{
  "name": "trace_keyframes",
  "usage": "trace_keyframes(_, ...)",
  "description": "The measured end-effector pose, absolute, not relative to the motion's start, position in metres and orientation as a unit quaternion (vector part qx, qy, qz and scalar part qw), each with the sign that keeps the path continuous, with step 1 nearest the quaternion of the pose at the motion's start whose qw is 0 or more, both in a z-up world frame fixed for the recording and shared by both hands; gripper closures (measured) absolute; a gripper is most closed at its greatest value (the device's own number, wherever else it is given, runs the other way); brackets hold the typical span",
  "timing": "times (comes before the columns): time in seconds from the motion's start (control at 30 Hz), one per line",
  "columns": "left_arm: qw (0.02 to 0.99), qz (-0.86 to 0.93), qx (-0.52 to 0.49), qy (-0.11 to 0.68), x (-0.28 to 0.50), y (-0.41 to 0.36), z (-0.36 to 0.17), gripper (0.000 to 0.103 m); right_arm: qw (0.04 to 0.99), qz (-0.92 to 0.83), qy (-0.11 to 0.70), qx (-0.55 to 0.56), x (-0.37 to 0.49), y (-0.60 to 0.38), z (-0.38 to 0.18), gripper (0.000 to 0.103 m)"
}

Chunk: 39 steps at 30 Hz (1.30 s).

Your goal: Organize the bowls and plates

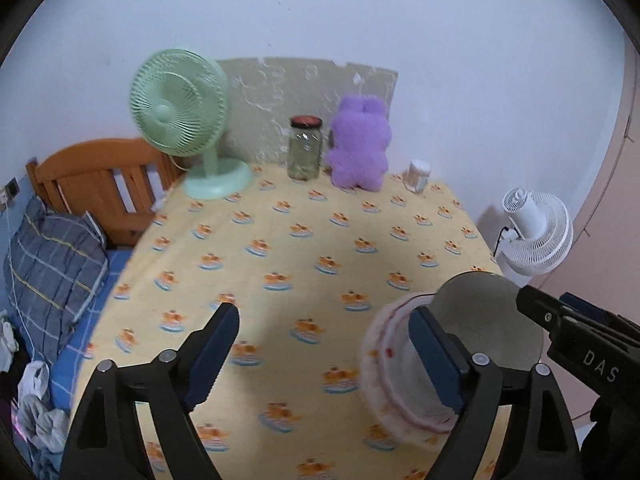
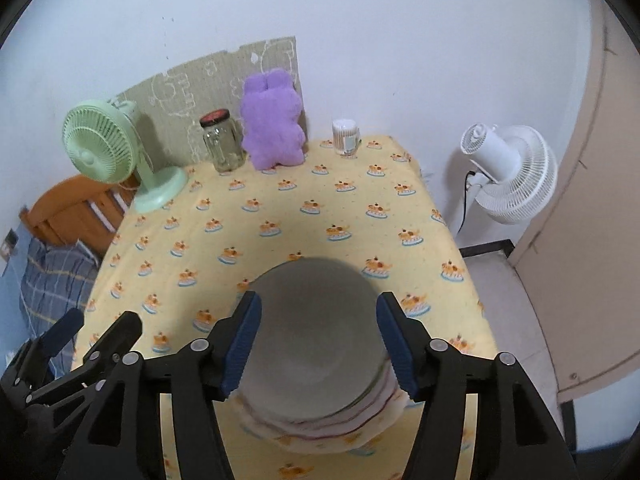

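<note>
While the round grey bowl [image 2: 316,332] sits on the shallow white plate with red rim rings [image 2: 320,424], near the front right of the table under the yellow cloth printed with orange animals [image 2: 280,208], the right gripper [image 2: 318,344] brackets it with both blue pads spread wide. Whether the pads touch the bowl's sides cannot be told; they look apart from it, so this gripper reads as released, not clamped. The left gripper [image 1: 324,352] is likewise spread and holds nothing, its right finger [image 1: 436,356] standing in front of the plate's near edge.

The main risk is probably the bowl's smooth, curved wall: pads closing across its widest part could slide upward and squirt it out. A skewed squeeze might drag the plate along, toward the table's right edge, which lies near. The two grippers are close together, so a hasty reach could knock one against the other. Blur on the plate leaves its exact rim position uncertain.
</note>
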<state>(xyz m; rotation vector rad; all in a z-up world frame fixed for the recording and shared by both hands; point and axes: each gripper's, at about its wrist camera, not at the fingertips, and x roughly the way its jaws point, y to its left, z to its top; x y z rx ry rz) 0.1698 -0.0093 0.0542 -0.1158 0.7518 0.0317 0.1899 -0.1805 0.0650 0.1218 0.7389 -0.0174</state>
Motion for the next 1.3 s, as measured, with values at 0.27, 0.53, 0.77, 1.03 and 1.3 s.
trace_keyframes(0.27, 0.944, -0.013, -0.023, 0.328, 0.114, 0.034, 0.052, 0.0, 0.948, -0.034, 0.314, 0.044, 0.132, -0.124, 0.05, 0.028)
trace_keyframes(0.53, 0.948, 0.019, -0.013, 0.319, 0.063, 0.05, 0.02, 0.0, 0.955, -0.027, 0.291, 0.043, 0.088, -0.098, 0.011, 0.023)
trace_keyframes(0.77, 0.952, 0.043, -0.01, 0.302, 0.018, 0.048, 0.005, 0.0, 0.953, -0.011, 0.3, 0.043, 0.051, -0.093, -0.018, 0.023)
trace_keyframes(1.03, 0.957, 0.054, -0.024, 0.285, -0.013, 0.051, 0.006, 0.0, 0.96, -0.001, 0.278, 0.033, 0.022, -0.09, -0.017, 0.023)
trace_keyframes(1.3, 0.963, 0.038, -0.025, 0.266, -0.02, 0.046, 0.014, 0.0, 0.966, -0.017, 0.255, 0.038, 0.008, -0.094, -0.008, 0.023)
